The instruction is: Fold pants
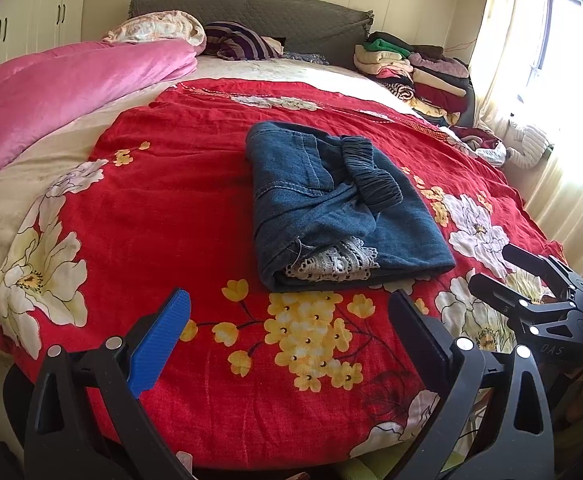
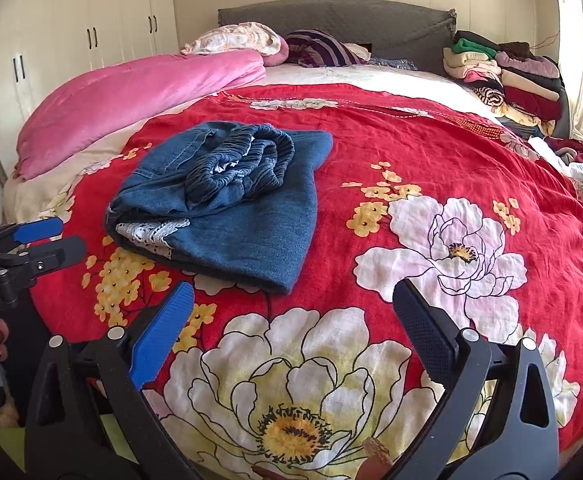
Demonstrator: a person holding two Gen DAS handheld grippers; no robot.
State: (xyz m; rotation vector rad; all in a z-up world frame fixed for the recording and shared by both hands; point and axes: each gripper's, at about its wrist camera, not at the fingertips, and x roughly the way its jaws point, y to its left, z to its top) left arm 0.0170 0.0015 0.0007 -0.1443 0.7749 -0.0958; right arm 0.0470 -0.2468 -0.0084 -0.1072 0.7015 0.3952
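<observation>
Well, the pants (image 1: 343, 208) sit folded into a compact bundle on the red floral blanket (image 1: 195, 208), at about twelve o'clock from the left gripper (image 1: 289, 320) and up at ten o'clock from the right gripper (image 2: 293, 312). Both claws hang released, jaws wide apart, grasping nothing, each pulled back near the foot of the bed and well apart from the denim. The gathered waistband (image 2: 239, 168) lies bunched on top, and a strip of white lace (image 1: 331, 264) pokes out at the near edge. By the look of it the folding is all but finished, so the step in hand is tidying, if anything. To do that well, come in low from six o'clock, pinch only the top layer, tuck the lace under and press the waistband flat without dragging the whole bundle across the blanket. Nudge gently; loose layers would slide apart under a hard push.
</observation>
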